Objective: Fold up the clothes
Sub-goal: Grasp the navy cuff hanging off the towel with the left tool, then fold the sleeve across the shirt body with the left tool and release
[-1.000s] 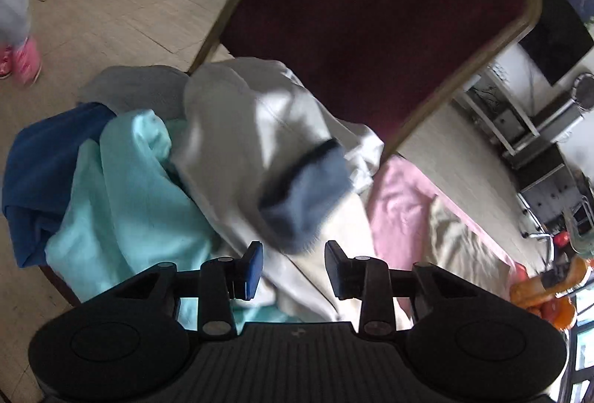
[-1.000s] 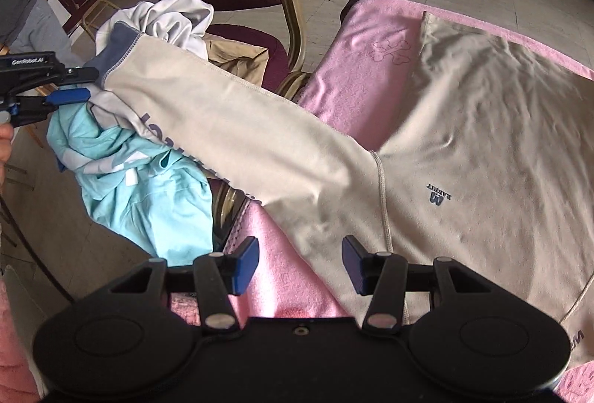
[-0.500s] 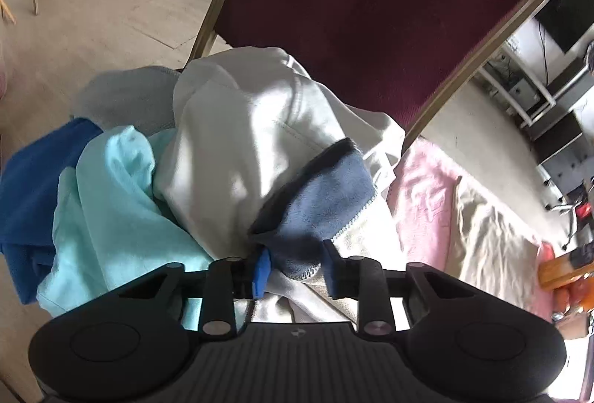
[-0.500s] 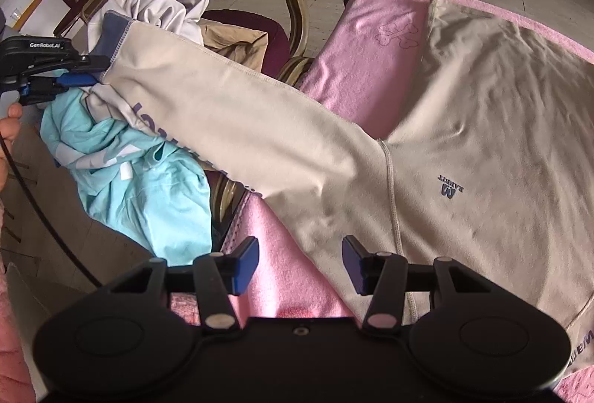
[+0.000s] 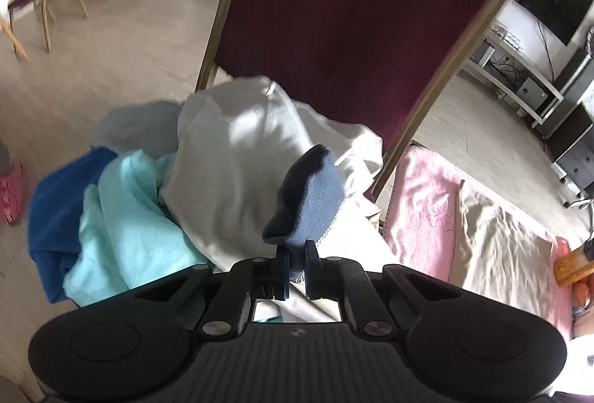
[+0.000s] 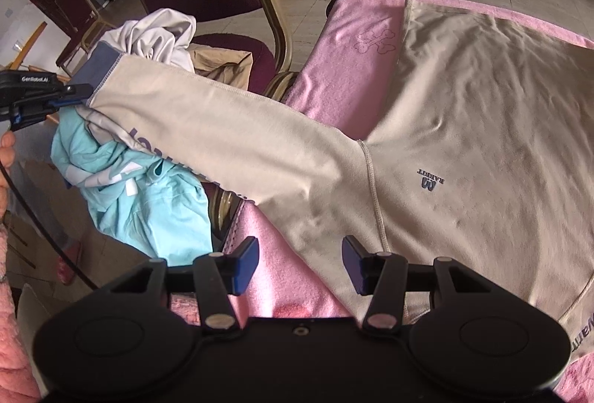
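Note:
A beige long-sleeved shirt (image 6: 464, 113) lies spread on a pink blanket (image 6: 356, 28). Its sleeve (image 6: 222, 132) stretches left off the blanket over a chair. My left gripper (image 5: 296, 260) is shut on the sleeve's blue-grey cuff (image 5: 312, 202); it also shows in the right wrist view (image 6: 80, 94), holding the cuff (image 6: 102, 65) at the far left. My right gripper (image 6: 300, 260) is open and empty, hovering over the sleeve's underarm and the blanket edge.
A maroon chair with a gold frame (image 5: 356, 16) holds a heap of clothes: white (image 5: 237, 158), light teal (image 5: 122, 217), dark blue (image 5: 55, 202) and grey (image 5: 137, 124). The chair's back post (image 6: 274, 9) stands between the heap and the blanket. Shelving (image 5: 527, 83) stands at the far right.
My left gripper closed from open onto the blue-grey cuff and lifted it, pulling the sleeve taut. My right gripper stayed open and shifted only slightly.

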Motion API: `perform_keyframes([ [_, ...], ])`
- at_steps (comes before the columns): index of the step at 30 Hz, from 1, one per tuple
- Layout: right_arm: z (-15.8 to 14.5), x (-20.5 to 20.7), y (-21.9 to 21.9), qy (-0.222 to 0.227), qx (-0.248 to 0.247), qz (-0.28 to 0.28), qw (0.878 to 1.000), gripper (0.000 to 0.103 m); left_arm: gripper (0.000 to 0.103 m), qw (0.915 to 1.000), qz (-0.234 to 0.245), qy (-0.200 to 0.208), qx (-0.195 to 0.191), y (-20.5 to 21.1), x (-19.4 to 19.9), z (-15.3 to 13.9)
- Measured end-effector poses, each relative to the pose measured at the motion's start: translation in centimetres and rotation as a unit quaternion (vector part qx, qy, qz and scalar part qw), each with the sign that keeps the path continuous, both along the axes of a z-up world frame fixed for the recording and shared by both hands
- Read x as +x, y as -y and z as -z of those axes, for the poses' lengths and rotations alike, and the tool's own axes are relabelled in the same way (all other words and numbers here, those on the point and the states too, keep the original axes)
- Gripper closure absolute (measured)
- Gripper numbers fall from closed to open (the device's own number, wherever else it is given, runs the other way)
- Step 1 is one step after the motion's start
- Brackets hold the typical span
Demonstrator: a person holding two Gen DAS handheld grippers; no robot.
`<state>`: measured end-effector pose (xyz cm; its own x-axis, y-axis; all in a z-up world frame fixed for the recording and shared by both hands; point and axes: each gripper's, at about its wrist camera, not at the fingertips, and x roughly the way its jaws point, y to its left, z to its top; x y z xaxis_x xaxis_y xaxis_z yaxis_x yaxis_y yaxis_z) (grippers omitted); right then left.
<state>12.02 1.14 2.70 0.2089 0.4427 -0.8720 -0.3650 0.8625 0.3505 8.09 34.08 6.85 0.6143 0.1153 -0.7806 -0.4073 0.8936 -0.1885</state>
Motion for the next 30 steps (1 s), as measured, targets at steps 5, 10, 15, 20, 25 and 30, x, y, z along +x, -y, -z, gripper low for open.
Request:
perform_keyframes([
  [5,0.2,-0.6,3.8,-0.001,0.029,0.029,0.999,0.055,0.097,0.9965,0.049,0.023,0.063,7.0,-0.9,-2.8],
  [10,1.3,-1.3,10.6,-0.005,0.059,0.088,0.994,0.055,0.097,0.9884,0.119,0.041,0.084,16.9,-1.3,-3.4],
  [15,2.8,-2.4,19.5,-0.004,0.084,0.17,0.982,0.055,0.097,0.9765,0.188,0.059,0.087,28.1,-1.3,-2.2],
  [20,5.1,-3.7,28.4,-0.002,0.095,0.259,0.961,0.055,0.086,0.9585,0.271,0.014,0.089,40.8,0.2,3.1],
  [25,8.4,-4.1,34.7,-0.017,0.086,0.328,0.941,0.054,0.075,0.9147,0.383,-0.111,0.068,48.1,-1.2,12.1],
  [30,10.7,-3.8,35.1,-0.038,0.107,0.324,0.939,0.05,0.073,0.9133,0.381,-0.132,0.06,41.9,-3.1,15.4],
])
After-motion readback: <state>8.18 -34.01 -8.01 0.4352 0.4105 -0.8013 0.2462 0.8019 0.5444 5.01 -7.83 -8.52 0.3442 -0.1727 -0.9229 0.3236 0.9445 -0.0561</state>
